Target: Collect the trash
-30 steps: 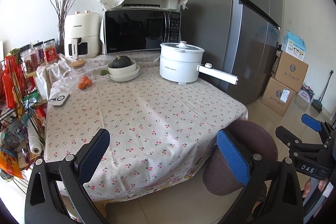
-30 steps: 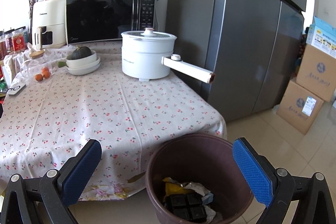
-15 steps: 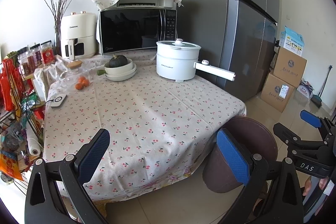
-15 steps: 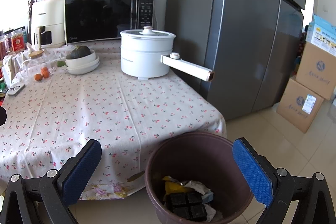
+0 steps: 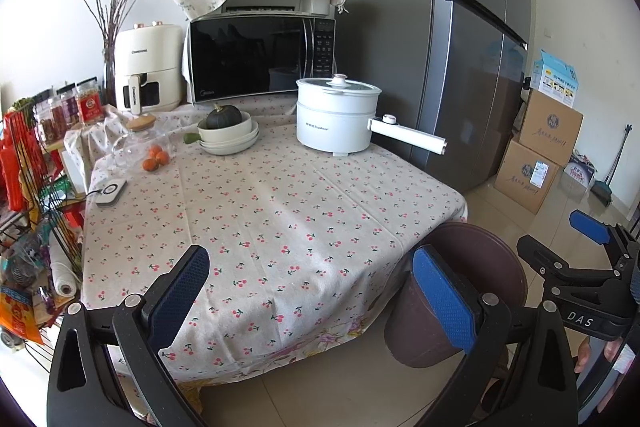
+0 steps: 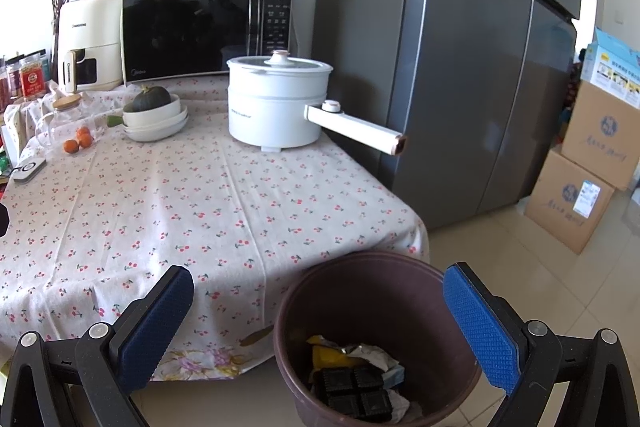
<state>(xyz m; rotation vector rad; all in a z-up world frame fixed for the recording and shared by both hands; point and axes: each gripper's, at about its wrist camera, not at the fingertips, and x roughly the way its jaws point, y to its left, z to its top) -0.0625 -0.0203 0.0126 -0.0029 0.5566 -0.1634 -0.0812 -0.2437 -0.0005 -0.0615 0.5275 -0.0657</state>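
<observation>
A dark brown trash bin (image 6: 384, 291) stands on the floor by the table's near right corner; it also shows in the left wrist view (image 5: 480, 259). Inside lie a black segmented tray (image 6: 352, 393), a yellow wrapper (image 6: 332, 357) and crumpled paper (image 6: 372, 357). My right gripper (image 6: 320, 327) hangs open over the bin with nothing between its blue pads. My left gripper (image 5: 316, 299) is open and empty over the table's front edge. The right gripper (image 5: 588, 251) appears at the far right of the left wrist view.
The cherry-print tablecloth (image 5: 260, 211) carries a white electric pot (image 5: 340, 115) with a long handle (image 6: 356, 129), stacked bowls with a squash (image 5: 228, 131), oranges (image 5: 156, 157), a microwave (image 5: 260, 59) and an air fryer (image 5: 148, 67). A grey fridge (image 6: 460, 67) and cardboard boxes (image 6: 588, 179) stand right; a wire rack (image 5: 28, 207) left.
Both grippers have drawn back slightly from the table, so the scene looks a little farther away. Both stay open and empty; the bin's contents are unchanged.
</observation>
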